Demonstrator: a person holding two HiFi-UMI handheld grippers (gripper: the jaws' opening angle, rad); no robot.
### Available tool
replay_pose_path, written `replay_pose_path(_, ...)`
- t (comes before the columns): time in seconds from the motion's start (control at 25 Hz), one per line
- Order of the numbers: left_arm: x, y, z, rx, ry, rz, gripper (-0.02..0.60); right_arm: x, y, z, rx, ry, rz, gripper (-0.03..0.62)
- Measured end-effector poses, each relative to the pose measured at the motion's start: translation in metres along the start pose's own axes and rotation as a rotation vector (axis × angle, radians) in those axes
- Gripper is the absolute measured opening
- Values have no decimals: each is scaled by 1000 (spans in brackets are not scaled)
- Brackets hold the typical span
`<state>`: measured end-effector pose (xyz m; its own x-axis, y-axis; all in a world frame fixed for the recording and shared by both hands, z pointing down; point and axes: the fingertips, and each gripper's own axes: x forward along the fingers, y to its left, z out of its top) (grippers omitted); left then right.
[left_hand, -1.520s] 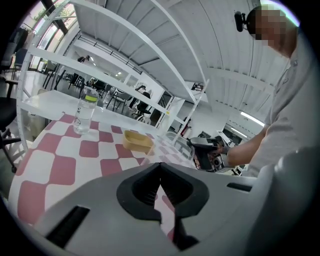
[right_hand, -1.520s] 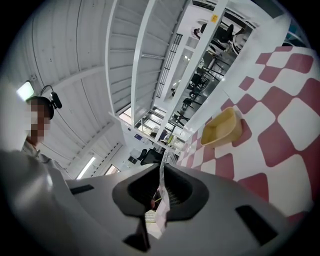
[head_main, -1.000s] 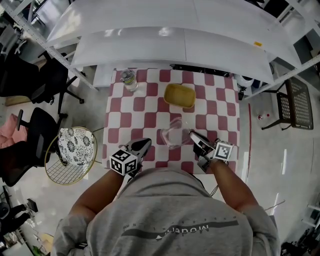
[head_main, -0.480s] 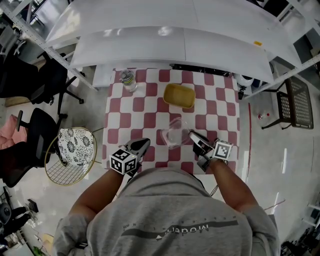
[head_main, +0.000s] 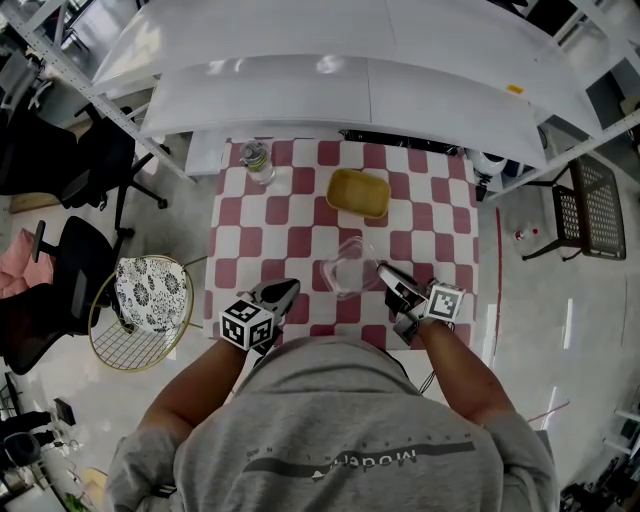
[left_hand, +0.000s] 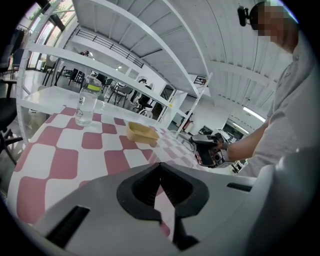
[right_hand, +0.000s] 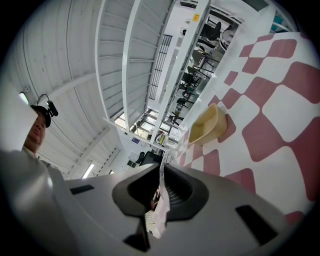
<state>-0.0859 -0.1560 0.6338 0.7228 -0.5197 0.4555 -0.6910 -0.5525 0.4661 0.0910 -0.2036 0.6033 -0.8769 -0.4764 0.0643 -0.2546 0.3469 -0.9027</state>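
Right gripper (right_hand: 161, 172), fingers clamped shut on the thin wall of the clear tub (head_main: 346, 272) mid-counter (head_main: 300, 240); left gripper (left_hand: 160, 170) closed on nothing by the near edge — could well buckle or slip that flimsy wall with any sideways tug, tipping the tub.

White shelving (head_main: 370, 90) spans above the checked table (head_main: 290, 225), with black office chairs (head_main: 62, 275) on the pale floor (head_main: 560, 330).

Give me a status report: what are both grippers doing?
Left gripper shut, empty. Right gripper shut on clear plastic container. Yellow tray and bottle stand apart, farther back.
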Motion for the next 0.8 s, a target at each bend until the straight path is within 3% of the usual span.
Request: replay_pose_path(0.8, -2, -2, 1, 0, -15, -1, 12, -1, -2, -1, -1, 5, -5, 41)
